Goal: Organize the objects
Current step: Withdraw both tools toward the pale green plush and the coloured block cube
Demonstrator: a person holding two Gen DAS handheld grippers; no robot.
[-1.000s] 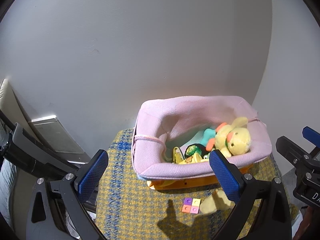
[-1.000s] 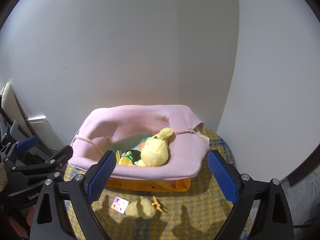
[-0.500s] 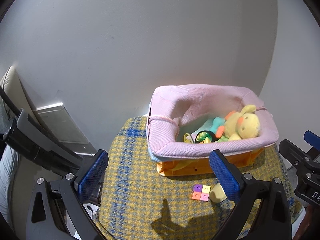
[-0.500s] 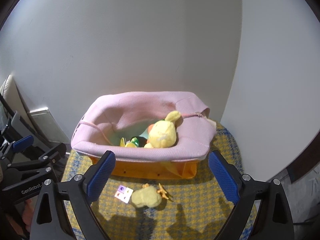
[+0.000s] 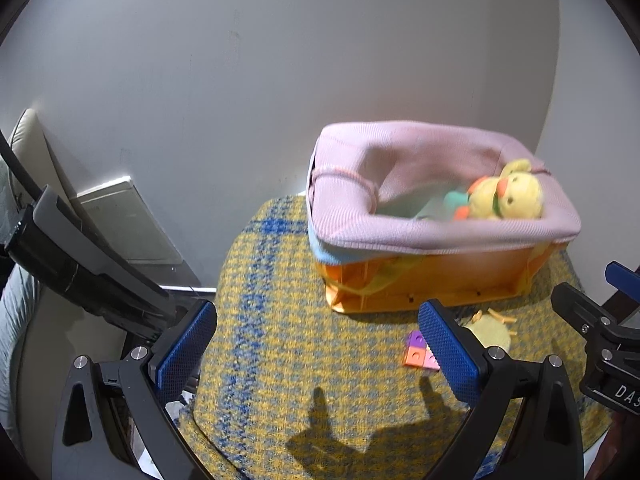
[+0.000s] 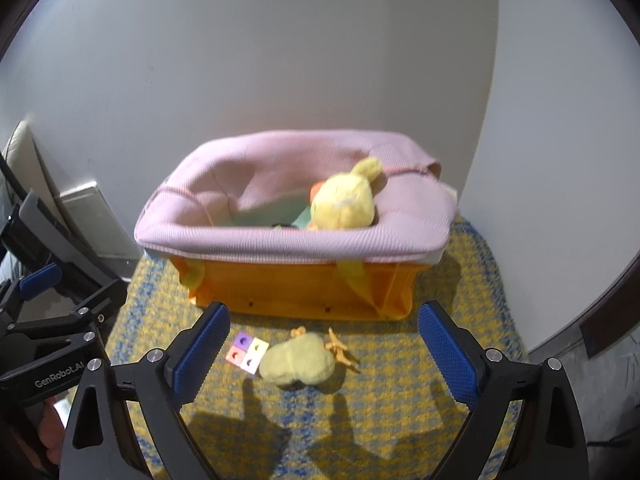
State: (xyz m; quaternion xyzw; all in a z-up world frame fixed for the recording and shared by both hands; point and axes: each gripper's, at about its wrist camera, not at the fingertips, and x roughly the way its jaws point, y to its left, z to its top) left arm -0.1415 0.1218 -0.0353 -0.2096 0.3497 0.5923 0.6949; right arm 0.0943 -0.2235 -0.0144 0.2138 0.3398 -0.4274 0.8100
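An orange basket with a pink knitted liner (image 5: 440, 236) (image 6: 292, 240) stands on a yellow and blue checked cloth (image 5: 280, 340) (image 6: 400, 400). A yellow plush toy (image 5: 508, 200) (image 6: 344, 204) lies inside it with other toys. In front of the basket lie a pale yellow plush chick (image 6: 298, 362) (image 5: 490, 330) and a small block of coloured cubes (image 6: 247, 352) (image 5: 418, 350). My left gripper (image 5: 316, 352) is open and empty above the cloth. My right gripper (image 6: 322, 356) is open and empty, its fingers either side of the chick and above it.
A grey wall stands right behind the basket. A white panel (image 5: 124, 220) leans on the wall at the left, beside dark furniture (image 5: 80, 268). The cloth's surface drops off at its left and front edges. The other gripper shows at each view's side (image 5: 600, 340) (image 6: 48, 344).
Both grippers have pulled back and lowered, so the basket looks farther off and more of the cloth, the chick and the cubes show. The jaws stayed open.
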